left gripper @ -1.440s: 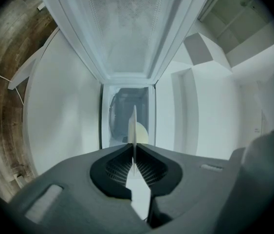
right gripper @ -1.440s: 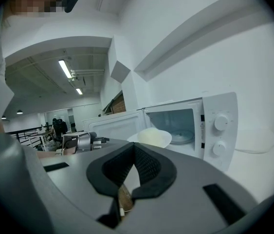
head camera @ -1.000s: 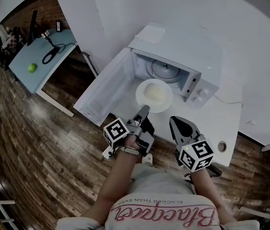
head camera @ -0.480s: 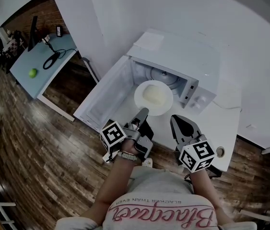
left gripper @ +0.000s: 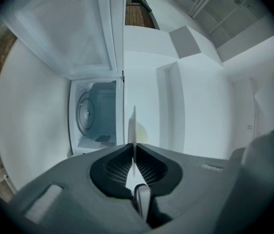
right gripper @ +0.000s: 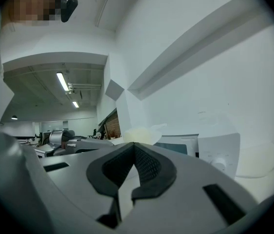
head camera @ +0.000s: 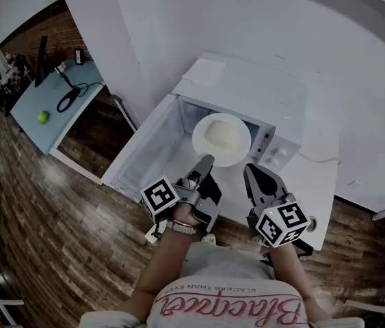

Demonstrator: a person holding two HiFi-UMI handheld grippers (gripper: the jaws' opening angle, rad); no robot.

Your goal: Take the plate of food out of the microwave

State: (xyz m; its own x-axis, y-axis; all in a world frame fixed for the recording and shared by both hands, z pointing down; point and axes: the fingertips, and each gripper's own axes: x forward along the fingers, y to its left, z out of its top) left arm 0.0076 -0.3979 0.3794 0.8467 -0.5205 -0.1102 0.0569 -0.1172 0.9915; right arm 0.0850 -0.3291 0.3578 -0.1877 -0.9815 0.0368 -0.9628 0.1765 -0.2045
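While the left gripper (head camera: 205,161) is clamping its jaws on the near rim, one round white plate (head camera: 225,142) carrying one pale yellow mound of food (head camera: 221,134) is hanging just outside the mouth of the one white microwave (head camera: 260,91). At far left, one green ball (head camera: 42,117) is lying on a blue table (head camera: 31,101). The microwave door (head camera: 144,142) is standing wide open, left of the plate. The right gripper (head camera: 249,171) is hovering just beside the plate, jaws together, gripping nothing.

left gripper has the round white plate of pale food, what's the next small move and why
Probably ease the round white plate back and down onto the white counter: the left gripper pinches its rim, and it hangs outside the open white microwave.
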